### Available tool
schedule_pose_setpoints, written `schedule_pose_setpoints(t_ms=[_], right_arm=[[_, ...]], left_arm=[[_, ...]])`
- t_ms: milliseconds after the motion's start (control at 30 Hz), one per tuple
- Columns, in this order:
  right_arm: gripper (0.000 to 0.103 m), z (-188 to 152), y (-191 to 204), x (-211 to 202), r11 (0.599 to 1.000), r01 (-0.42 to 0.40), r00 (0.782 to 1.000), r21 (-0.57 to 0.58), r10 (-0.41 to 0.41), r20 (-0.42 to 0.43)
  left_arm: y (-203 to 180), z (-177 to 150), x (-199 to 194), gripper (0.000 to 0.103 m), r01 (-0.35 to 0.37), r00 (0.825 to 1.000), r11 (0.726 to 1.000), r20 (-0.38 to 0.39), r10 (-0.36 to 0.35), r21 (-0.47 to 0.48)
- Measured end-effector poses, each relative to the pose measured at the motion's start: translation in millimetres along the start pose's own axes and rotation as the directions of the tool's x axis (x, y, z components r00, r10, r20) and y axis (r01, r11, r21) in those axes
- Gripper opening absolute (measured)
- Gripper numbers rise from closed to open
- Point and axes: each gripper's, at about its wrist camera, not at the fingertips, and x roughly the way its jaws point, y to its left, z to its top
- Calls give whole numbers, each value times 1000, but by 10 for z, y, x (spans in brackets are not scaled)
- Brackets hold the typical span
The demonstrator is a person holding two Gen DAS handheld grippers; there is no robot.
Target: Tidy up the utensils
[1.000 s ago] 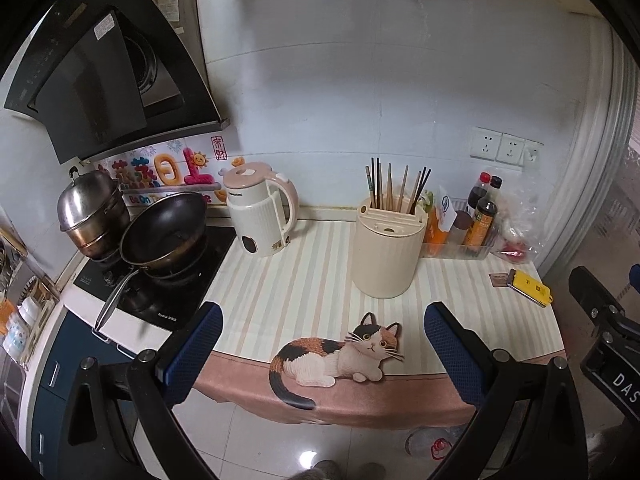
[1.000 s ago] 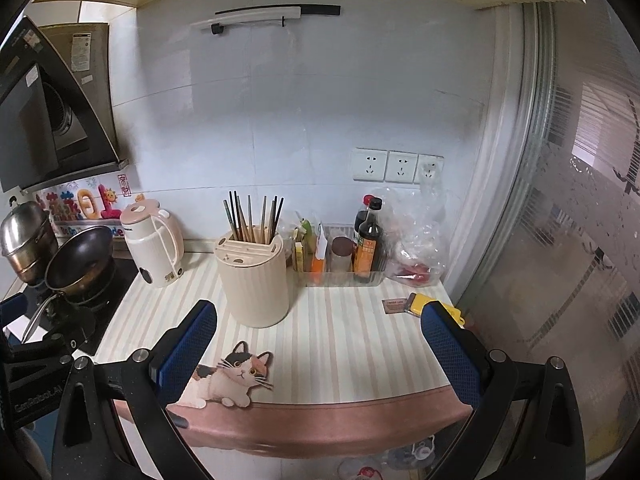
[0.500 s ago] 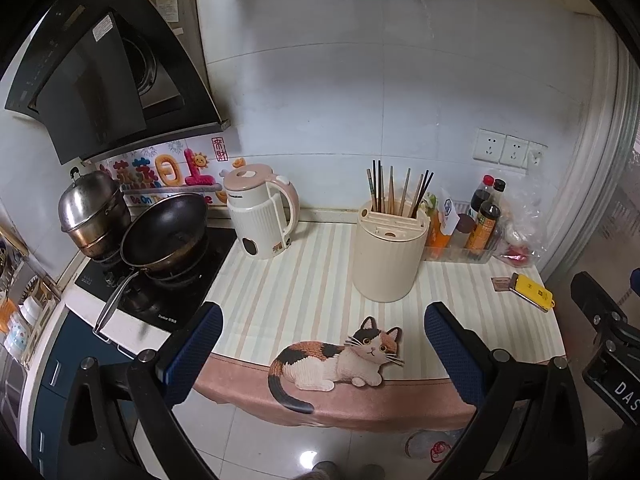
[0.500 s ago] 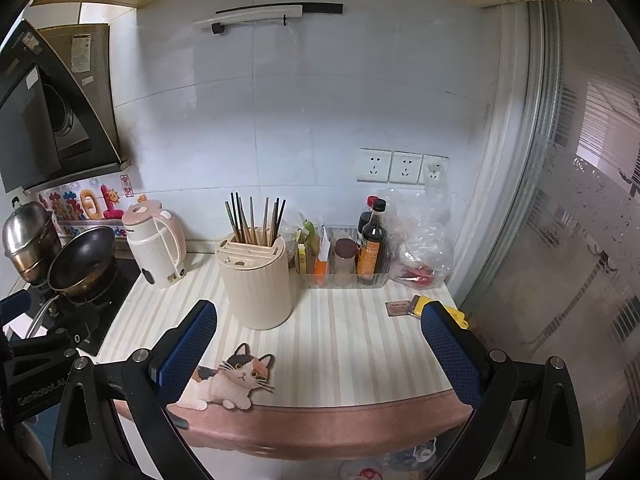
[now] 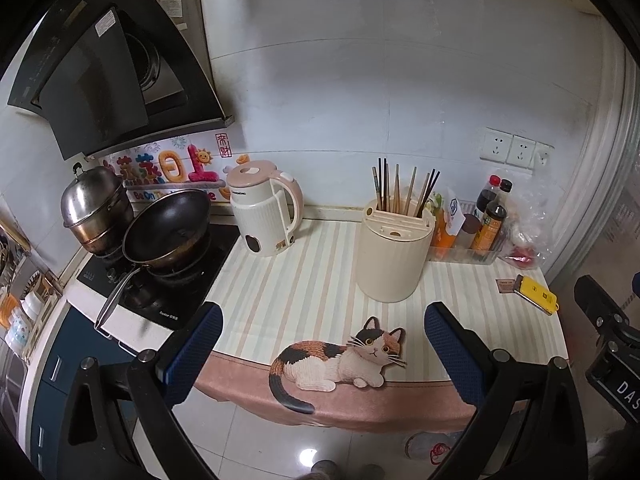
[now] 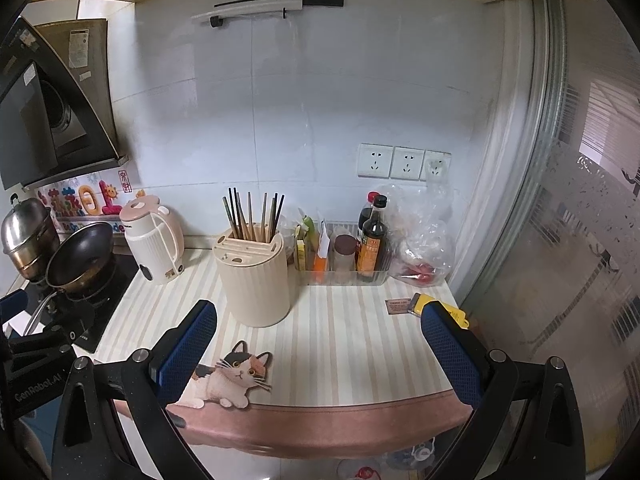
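Note:
A cream ribbed utensil holder [image 5: 394,258] [image 6: 255,280] stands near the middle of the striped counter. Several chopsticks [image 5: 402,192] [image 6: 253,216] stick upright out of its back slots. My left gripper [image 5: 322,334] hangs open in front of the counter's near edge, well short of the holder, nothing between its blue pads. My right gripper [image 6: 320,334] is likewise open and empty, over the front of the counter, with the holder ahead and to the left. Part of the right gripper's frame [image 5: 612,336] shows at the right edge of the left wrist view.
A pink-and-white kettle [image 5: 264,210] stands left of the holder, beside a stove with a wok [image 5: 168,228] and steel pot [image 5: 96,208]. A clear tray of sauce bottles [image 6: 360,248], a plastic bag [image 6: 424,236] and a yellow object [image 5: 536,294] occupy the right. A cat-print mat [image 5: 344,360] lies at the front edge.
Both grippers have drifted slightly; the counter and holder sit a little differently in view. Both stay open and nothing on the counter has moved.

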Motion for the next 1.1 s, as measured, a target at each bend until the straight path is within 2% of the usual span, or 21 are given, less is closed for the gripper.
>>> schedule_pose_setpoints(t_ms=[1100], right_arm=[[103,12,-1,60,1000,-4,1000,0,4,1]], left_arm=[[-5,99,22,103,-14,1000,1000,5,14,-14]])
